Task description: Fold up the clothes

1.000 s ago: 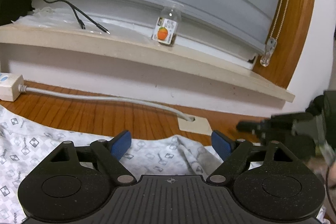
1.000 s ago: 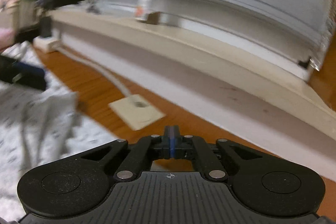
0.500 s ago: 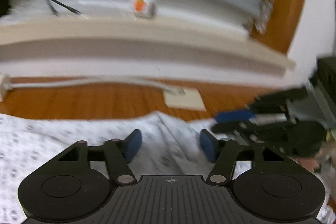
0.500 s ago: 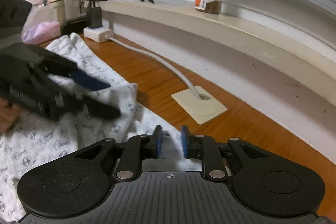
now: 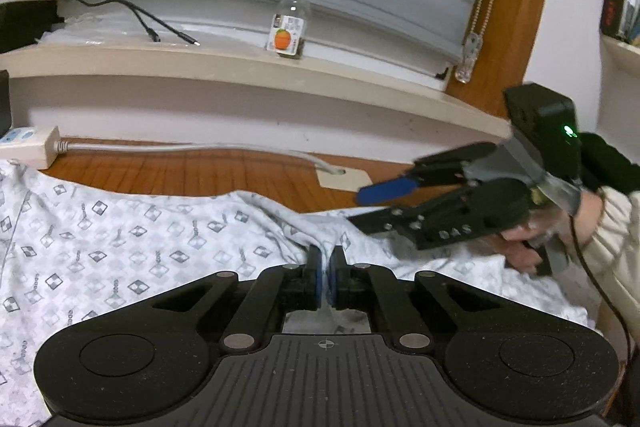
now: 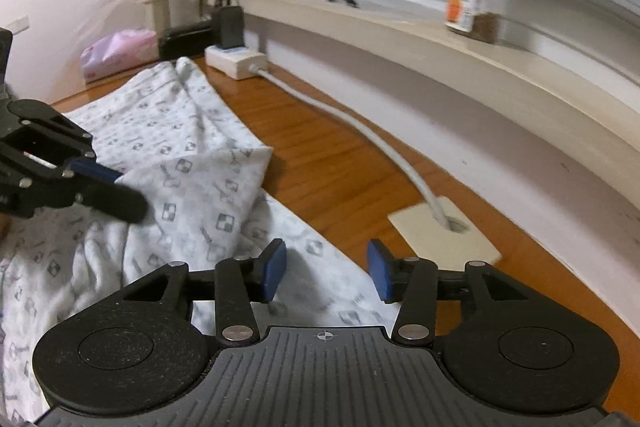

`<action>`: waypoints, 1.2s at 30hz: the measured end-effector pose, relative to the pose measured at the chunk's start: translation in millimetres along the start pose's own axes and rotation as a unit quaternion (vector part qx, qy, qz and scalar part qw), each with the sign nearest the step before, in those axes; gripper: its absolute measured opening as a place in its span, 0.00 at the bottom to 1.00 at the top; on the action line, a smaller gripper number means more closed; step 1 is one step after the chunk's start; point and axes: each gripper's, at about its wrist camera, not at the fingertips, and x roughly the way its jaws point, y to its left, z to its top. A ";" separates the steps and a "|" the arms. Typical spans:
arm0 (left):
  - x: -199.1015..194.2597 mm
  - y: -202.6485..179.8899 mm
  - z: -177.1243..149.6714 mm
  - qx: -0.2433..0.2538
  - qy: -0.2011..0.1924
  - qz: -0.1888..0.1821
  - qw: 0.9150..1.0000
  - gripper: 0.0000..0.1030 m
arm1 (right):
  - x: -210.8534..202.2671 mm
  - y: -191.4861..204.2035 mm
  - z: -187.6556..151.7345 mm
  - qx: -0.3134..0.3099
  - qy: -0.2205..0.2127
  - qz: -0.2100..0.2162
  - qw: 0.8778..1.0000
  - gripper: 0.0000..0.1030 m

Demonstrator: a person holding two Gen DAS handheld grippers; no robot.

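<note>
A: Item one, the patterned garment (image 5: 132, 239)?

B: White cloth with small grey diamond print, spread rumpled over the wooden tabletop (image 5: 192, 175), one corner folded over near the table's back edge.

A: Item two, the left gripper (image 5: 326, 269)?

B: Blue pads clenched together on a raised ridge of the garment; a pinch of fabric sits between them. In the right wrist view the left gripper (image 6: 120, 183) bites the edge of the folded flap.

A: Item three, the right gripper (image 6: 326, 273)?

B: Jaws opening, blue pads apart, poised low over the garment's edge near the cable plate (image 6: 444, 239). Cloth lies below the gap; the pads press on nothing. A hand (image 5: 560, 227) in a cream sleeve carries it.

A: Surroundings?

B: A grey cable (image 6: 360, 135) runs from a power strip (image 6: 236, 59) into the plate. On the window ledge (image 5: 240, 63) stands a clear jar (image 5: 290, 27) with an orange label; loose black leads (image 5: 148, 23) lie further left on the ledge.
</note>
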 end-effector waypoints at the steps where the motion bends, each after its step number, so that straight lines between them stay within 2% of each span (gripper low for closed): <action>1: -2.0 -1.1 0.5 0.001 0.000 -0.003 1.000 0.04 | 2.5 1.7 2.0 -0.004 0.002 0.002 1.000 0.45; 2: -4.6 -2.0 0.2 0.002 0.000 -0.007 1.000 0.04 | 4.7 2.7 3.3 -0.007 0.000 0.004 1.000 0.44; 3: -7.3 -2.8 -0.1 0.003 0.000 -0.011 1.000 0.04 | 6.0 1.7 4.5 -0.004 0.000 0.010 1.000 0.39; 4: -9.3 -4.7 -0.1 0.005 0.000 -0.011 1.000 0.04 | 7.3 0.6 5.8 -0.001 0.001 0.015 1.000 0.10; 5: -10.7 -6.4 -0.5 0.008 -0.001 -0.012 1.000 0.04 | 8.6 -0.5 7.0 0.003 0.001 0.021 1.000 0.03; 6: -12.1 -8.2 -1.0 0.011 -0.001 -0.013 1.000 0.04 | 9.0 0.1 8.5 -0.003 -0.003 0.006 1.000 0.01; 9: -11.9 -9.9 -0.3 0.012 0.001 -0.013 1.000 0.04 | 1.0 -0.4 13.4 0.004 -0.061 -0.054 0.997 0.01; 11: -10.7 -10.1 -0.7 0.012 0.002 -0.012 1.000 0.04 | -0.8 0.2 16.3 0.008 -0.091 -0.120 0.989 0.01; 12: -9.1 -10.1 -0.7 0.012 0.003 -0.010 1.000 0.04 | 2.4 -3.2 17.3 0.015 -0.083 -0.123 0.989 0.01; 13: -7.4 -10.0 -0.6 0.012 0.004 -0.009 1.000 0.04 | 6.8 -6.7 17.2 0.020 -0.065 -0.107 0.992 0.01; 15: -6.5 -12.0 0.6 0.016 0.004 -0.008 1.000 0.04 | 7.2 -4.5 13.7 0.004 -0.058 -0.114 0.992 0.05; 17: -5.8 -13.6 1.7 0.019 0.003 -0.008 1.000 0.04 | 3.0 -8.9 12.1 0.018 -0.052 -0.070 0.996 0.09; 19: -6.2 -13.7 1.7 0.019 0.003 -0.006 1.000 0.04 | 3.5 -11.1 11.2 0.033 -0.033 -0.008 0.999 0.28; 21: -6.6 -11.6 1.6 0.015 0.002 -0.007 1.000 0.04 | 4.3 -0.7 10.4 0.005 -0.029 0.003 1.000 0.31; 24: -5.1 -10.6 2.3 0.009 0.003 -0.004 1.000 0.04 | 13.2 10.1 12.5 -0.013 0.002 0.038 0.999 0.32; 26: -3.4 -11.4 4.3 0.008 0.004 -0.004 1.000 0.04 | 16.7 13.9 13.5 -0.027 -0.005 0.016 1.000 0.28; 27: -2.7 -11.8 5.6 0.009 0.004 -0.004 1.000 0.04 | 18.4 15.8 14.0 -0.033 -0.009 0.004 0.999 0.01; 29: -2.1 -13.0 7.3 0.010 0.003 -0.005 1.000 0.04 | 21.8 19.6 15.0 -0.047 -0.018 -0.019 0.999 0.01; 33: -1.2 -15.6 10.6 0.013 0.000 -0.008 1.000 0.04 | 20.5 6.4 15.3 -0.028 -0.052 -0.094 0.994 0.01; 36: 4.3 -16.0 14.4 0.013 0.005 -0.008 1.000 0.04 | 6.1 -4.1 13.7 -0.003 -0.055 -0.084 0.995 0.02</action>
